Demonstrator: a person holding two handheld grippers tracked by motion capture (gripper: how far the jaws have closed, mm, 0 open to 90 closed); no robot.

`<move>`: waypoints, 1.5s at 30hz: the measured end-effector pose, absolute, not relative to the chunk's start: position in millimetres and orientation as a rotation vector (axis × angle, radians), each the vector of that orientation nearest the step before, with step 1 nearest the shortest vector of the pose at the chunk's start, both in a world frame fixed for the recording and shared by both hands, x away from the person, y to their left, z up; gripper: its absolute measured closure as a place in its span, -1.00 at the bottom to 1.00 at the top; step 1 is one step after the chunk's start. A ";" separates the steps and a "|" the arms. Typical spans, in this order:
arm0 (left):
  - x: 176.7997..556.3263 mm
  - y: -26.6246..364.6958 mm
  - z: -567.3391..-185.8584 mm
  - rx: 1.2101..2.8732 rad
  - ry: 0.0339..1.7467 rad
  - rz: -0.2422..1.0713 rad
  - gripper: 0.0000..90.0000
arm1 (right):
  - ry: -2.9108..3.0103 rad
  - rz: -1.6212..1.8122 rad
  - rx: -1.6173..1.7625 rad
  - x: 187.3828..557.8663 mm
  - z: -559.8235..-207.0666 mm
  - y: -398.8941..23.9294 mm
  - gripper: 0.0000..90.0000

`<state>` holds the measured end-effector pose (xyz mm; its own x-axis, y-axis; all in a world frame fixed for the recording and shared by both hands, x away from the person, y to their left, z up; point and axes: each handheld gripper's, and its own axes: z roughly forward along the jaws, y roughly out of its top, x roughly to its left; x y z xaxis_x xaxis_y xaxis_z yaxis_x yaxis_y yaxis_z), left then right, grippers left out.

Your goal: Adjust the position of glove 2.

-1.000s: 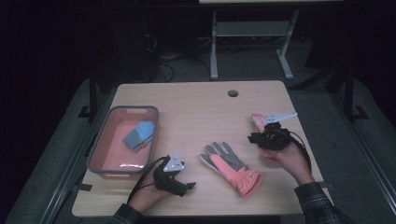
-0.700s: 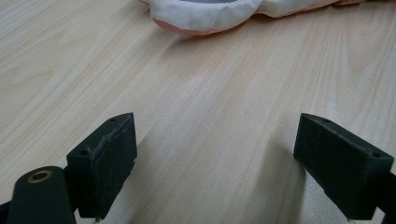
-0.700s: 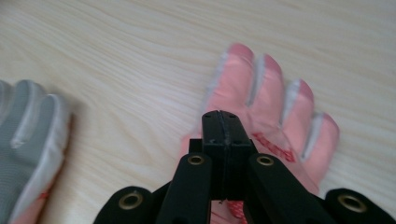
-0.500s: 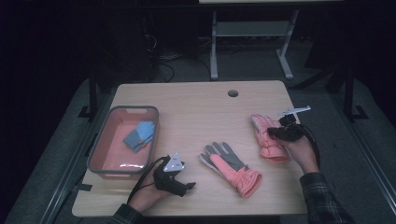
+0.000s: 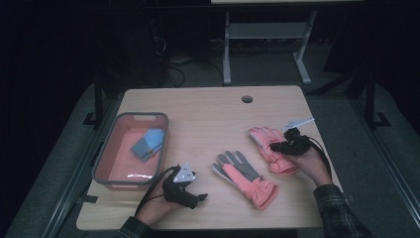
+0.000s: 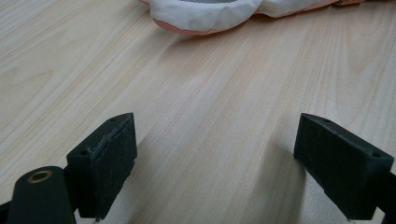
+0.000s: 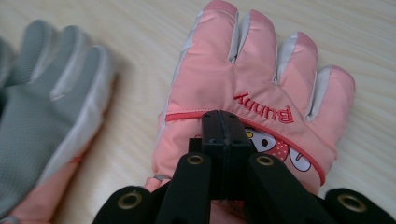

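Pink padded fabric is lying under my right gripper (image 7: 223,122): a winter glove (image 5: 270,148) resting back-up on the wooden table (image 5: 208,114), near the right edge, its fingers pointing away from me. My right jaws are standing pressed together over the back of that glove, just below the red stitched word; from the right gripper view I cannot tell whether any cloth is pinched between the pads or whether they are merely sitting closed on top. I am judging the glove to be light, soft and thickly quilted, with a smooth shell that may be sliding under a shallow pinch, so I am thinking the cuff or a gathered fold at the back of the hand is the place to bite, deep enough to catch both layers.

Its partner, the palm-up glove (image 5: 245,177) with the grey grip face, is lying just beside it toward the middle of the table. My left gripper (image 5: 199,197) is resting low at the near edge, jaws spread wide with bare wood between them. A pink bin (image 5: 101,163) holding blue cloth (image 5: 147,144) is sitting well off to the left.
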<state>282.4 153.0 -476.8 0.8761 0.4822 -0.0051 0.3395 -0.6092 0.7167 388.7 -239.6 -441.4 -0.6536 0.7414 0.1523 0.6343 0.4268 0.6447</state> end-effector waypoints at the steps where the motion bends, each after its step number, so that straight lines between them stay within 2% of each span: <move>1: 282.3 153.0 -476.9 2.279 0.590 0.241 -0.72 | 2.539 1.043 1.213 387.1 -441.2 -236.1 0.99; 9: 282.4 153.0 -476.8 2.281 0.589 0.242 -0.72 | 2.651 1.069 1.057 378.6 -439.8 -217.0 0.98; 14: 282.4 153.0 -476.8 2.281 0.589 0.242 -0.72 | 2.590 1.103 1.093 373.5 -431.0 -218.1 0.60; 18: 282.4 153.0 -476.8 2.280 0.589 0.242 -0.72 | 2.560 1.124 1.140 366.1 -423.9 -223.1 0.22; 21: 282.4 153.0 -476.8 2.280 0.589 0.241 -0.72 | 2.547 1.130 1.156 361.5 -424.9 -226.6 0.10; 25: 282.4 153.0 -476.8 2.281 0.589 0.242 -0.72 | 2.574 1.068 1.167 359.6 -431.9 -218.6 0.03; 28: 282.3 153.0 -476.9 2.280 0.590 0.242 -0.72 | 2.601 1.014 1.155 361.7 -439.5 -210.9 0.05; 32: 282.4 153.0 -476.8 2.281 0.589 0.242 -0.72 | 2.615 0.956 1.168 363.0 -445.3 -207.3 0.24; 38: 282.5 153.1 -476.8 2.281 0.587 0.245 -0.72 | 2.633 0.960 1.173 364.7 -446.2 -209.5 0.75; 45: 282.7 153.2 -476.6 2.283 0.586 0.246 -0.72 | 2.624 1.052 1.198 365.5 -441.2 -217.9 0.85</move>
<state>282.7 153.2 -476.6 0.8767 0.4810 -0.0010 0.3363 -0.6116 0.7162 365.5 -217.9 -441.2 -0.6932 0.6906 0.2063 0.6418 0.4612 0.6127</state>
